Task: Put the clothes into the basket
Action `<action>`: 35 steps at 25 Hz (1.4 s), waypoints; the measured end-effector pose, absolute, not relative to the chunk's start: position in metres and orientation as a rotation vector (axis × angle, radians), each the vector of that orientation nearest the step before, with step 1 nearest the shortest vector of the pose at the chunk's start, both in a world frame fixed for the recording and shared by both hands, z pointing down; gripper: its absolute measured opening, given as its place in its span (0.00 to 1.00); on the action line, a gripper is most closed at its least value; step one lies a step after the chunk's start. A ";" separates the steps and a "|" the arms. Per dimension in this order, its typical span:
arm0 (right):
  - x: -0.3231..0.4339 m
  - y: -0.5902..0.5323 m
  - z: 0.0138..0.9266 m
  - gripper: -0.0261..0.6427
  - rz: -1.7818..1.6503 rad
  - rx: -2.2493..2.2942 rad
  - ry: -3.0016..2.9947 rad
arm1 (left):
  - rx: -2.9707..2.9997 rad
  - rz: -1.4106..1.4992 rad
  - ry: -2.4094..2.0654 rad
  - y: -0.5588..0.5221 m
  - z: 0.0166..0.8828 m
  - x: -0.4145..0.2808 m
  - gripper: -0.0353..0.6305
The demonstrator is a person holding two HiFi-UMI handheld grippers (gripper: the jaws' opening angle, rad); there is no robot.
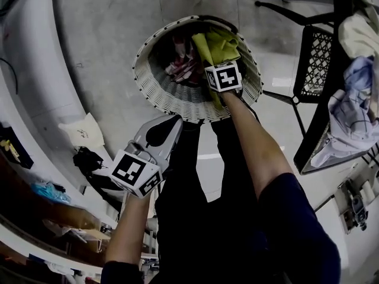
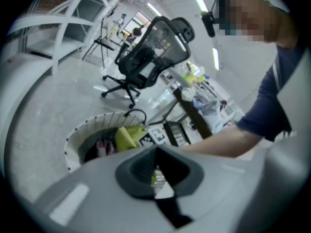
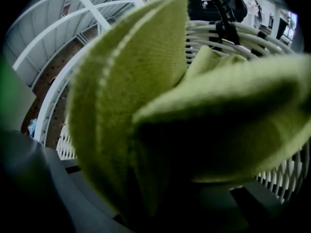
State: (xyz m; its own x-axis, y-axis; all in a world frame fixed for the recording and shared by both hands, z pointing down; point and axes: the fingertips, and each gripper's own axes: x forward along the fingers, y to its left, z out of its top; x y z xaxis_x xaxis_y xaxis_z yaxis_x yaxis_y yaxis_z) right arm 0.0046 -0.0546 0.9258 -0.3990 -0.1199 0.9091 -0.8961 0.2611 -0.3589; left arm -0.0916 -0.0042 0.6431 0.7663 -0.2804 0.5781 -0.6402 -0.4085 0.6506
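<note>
A round white wicker basket (image 1: pixel 177 99) stands on the floor in front of me; it also shows in the left gripper view as the basket (image 2: pixel 77 135). Red and pink clothes (image 1: pixel 183 64) lie inside it. My right gripper (image 1: pixel 219 61) reaches down into the basket's mouth, shut on a yellow-green garment (image 1: pixel 220 45). That garment (image 3: pixel 146 106) fills the right gripper view and hides the jaws of the right gripper (image 3: pixel 160 212). My left gripper (image 1: pixel 173 126) hangs outside the basket's near rim, jaws together and holding nothing. In its own view the left gripper (image 2: pixel 158 166) points toward the basket.
A black mesh stand (image 1: pixel 314 55) at the right carries light blue and white clothes (image 1: pixel 349 117). A black office chair (image 2: pixel 146 57) stands beyond the basket. A white sheet (image 1: pixel 86 132) and a black object (image 1: pixel 89 158) lie on the floor at the left.
</note>
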 end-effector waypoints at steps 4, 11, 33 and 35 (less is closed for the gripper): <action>0.004 -0.055 0.933 0.15 1.218 0.936 -1.695 | 2.009 0.481 -0.693 -0.007 0.645 -0.095 0.06; 0.011 -0.043 0.922 0.39 1.276 0.945 -1.660 | 2.023 0.463 -0.697 -0.011 0.637 -0.098 0.06; 0.017 -0.041 0.679 0.26 1.297 0.981 -2.029 | 2.150 0.395 -0.758 -0.016 0.515 -0.075 0.06; 0.017 -0.041 0.654 0.22 1.288 0.978 -2.072 | 2.161 0.383 -0.771 -0.016 0.502 -0.073 0.06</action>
